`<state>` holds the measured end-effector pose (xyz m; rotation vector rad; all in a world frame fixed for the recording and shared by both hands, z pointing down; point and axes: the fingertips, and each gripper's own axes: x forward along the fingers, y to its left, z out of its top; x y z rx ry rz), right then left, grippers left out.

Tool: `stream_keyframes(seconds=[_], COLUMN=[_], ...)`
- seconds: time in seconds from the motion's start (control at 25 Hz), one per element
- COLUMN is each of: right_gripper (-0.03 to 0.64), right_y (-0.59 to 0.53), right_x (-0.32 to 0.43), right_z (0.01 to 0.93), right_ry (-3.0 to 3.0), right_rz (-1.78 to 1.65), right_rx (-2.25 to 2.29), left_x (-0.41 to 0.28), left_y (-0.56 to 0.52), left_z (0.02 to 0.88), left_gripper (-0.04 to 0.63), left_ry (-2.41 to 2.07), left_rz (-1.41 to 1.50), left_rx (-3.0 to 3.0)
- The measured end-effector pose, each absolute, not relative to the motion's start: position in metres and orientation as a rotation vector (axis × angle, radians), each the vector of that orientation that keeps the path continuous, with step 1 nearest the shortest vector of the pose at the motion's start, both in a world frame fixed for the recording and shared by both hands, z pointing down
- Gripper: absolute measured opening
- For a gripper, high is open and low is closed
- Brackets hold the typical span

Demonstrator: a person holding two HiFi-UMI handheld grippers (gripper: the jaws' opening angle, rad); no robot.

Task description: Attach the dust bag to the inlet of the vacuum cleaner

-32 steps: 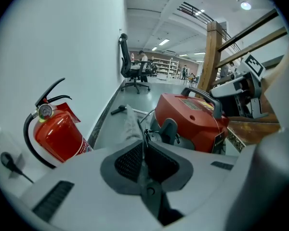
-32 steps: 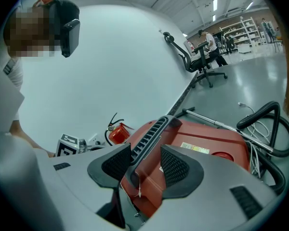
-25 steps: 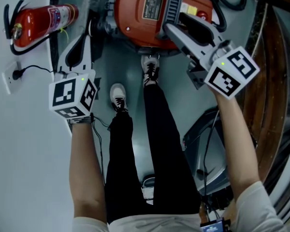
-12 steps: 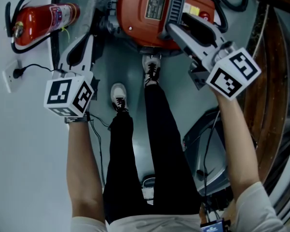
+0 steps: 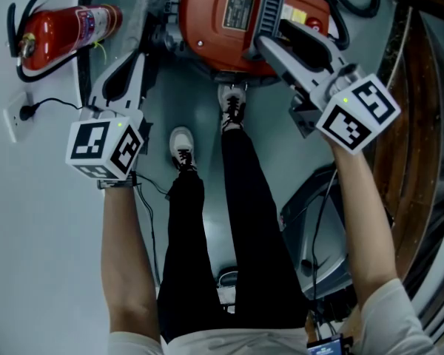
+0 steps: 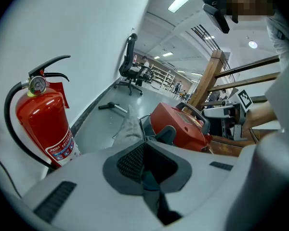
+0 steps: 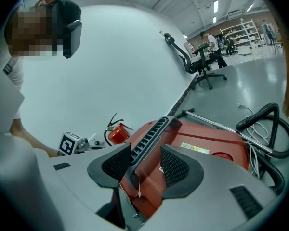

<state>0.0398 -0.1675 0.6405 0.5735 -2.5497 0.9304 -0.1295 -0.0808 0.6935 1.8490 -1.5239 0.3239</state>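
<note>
Logged vacuum [image 5: 229, 28] on floor [image 5: 157, 109], extinguisher [image 5: 59, 32] well to its left by wall [image 5: 37, 220]. Found right gripper [image 7: 145, 163] over vacuum top, jaws spread, one pad either side of black ribbed handle [image 7: 147, 131]; one pad just beside handle, other clear of it. Found left gripper [image 6: 143, 160] between extinguisher and vacuum, jaws pressed together. Noted grey fabric strip, probably bag [image 6: 126, 124], running from jaw tips across floor along vacuum's extinguisher side. Appeared pinched at near end between pads; far end tapered off toward open floor.
</note>
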Motion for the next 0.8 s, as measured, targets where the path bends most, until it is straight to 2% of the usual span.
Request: stream_keyframes(seconds=[0.8], right_gripper=[0.204], right_y=[-0.1671], right_x=[0.0398], right_z=[0.6406], right_ry=[-2.549], right_rz=[0.933], right_rx=[0.573], left_x=[-0.1208], left_y=[-0.0829], left_z=[0.6929], left_gripper=[0.011], left_ry=[-1.462], left_rz=[0.367], left_rx=[1.892])
